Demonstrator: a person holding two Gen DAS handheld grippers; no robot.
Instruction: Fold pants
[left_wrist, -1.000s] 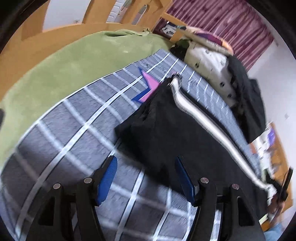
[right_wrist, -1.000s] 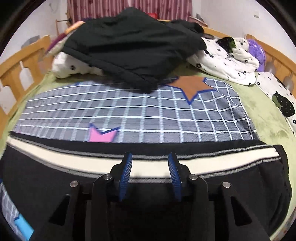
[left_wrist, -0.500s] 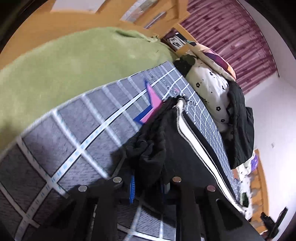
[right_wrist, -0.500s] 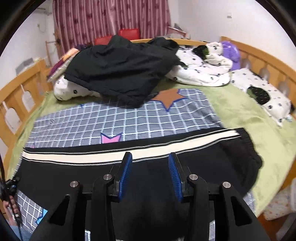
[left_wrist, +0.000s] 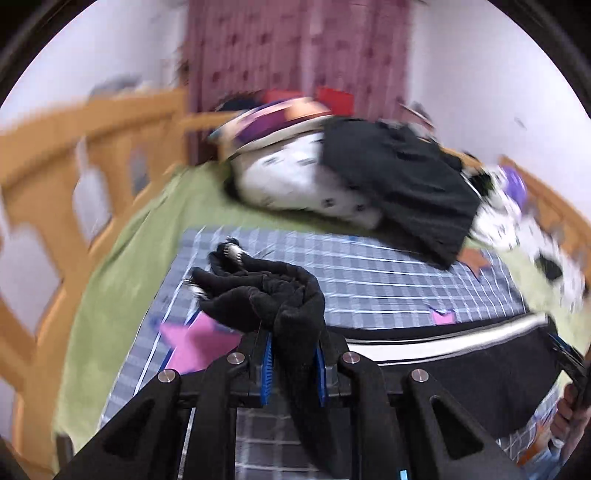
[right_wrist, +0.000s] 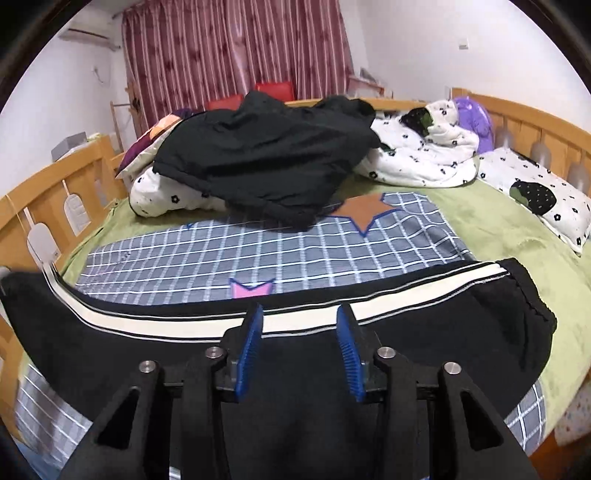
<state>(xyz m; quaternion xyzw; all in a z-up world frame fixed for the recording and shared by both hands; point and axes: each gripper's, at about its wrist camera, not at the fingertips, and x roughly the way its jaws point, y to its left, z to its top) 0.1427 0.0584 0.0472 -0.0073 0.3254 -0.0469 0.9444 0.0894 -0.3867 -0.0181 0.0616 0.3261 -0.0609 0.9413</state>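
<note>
Across the checked grey bedspread (right_wrist: 332, 251), on a green-sheeted wooden bed, I have the black track pants (right_wrist: 424, 332) laid lengthwise along the near edge, their white side stripe (right_wrist: 388, 291) running left to right.

My left gripper (left_wrist: 293, 363) is clamped on one end of the pants: a thick bunch of black fabric sits squeezed between its blue pads (left_wrist: 266, 365) and spills forward, raised off the bedspread. My right gripper (right_wrist: 299, 349) hovers above the middle of the pants with its jaws parted and nothing between them; I cannot tell whether it touches the cloth.

I judge the fold as barely begun. One end is gathered and lifted, but it is not yet carried over to the other end, where the hem (right_wrist: 532, 306) lies flat by the green sheet (right_wrist: 517, 236). Bringing the ends together and smoothing the stack is all left to do.

The right wrist view gives me the whole garment, stripe and far hem included, and shows the left end curving upward at the frame's edge. The left wrist view, smeared with motion blur, alone shows the grip itself and the crumpled bunch, plus a pink star patch (left_wrist: 195, 343) on the bedspread just beside it. Behind both lie a dark jacket (right_wrist: 266, 155) and a flower-print quilt (right_wrist: 424, 155).
</note>
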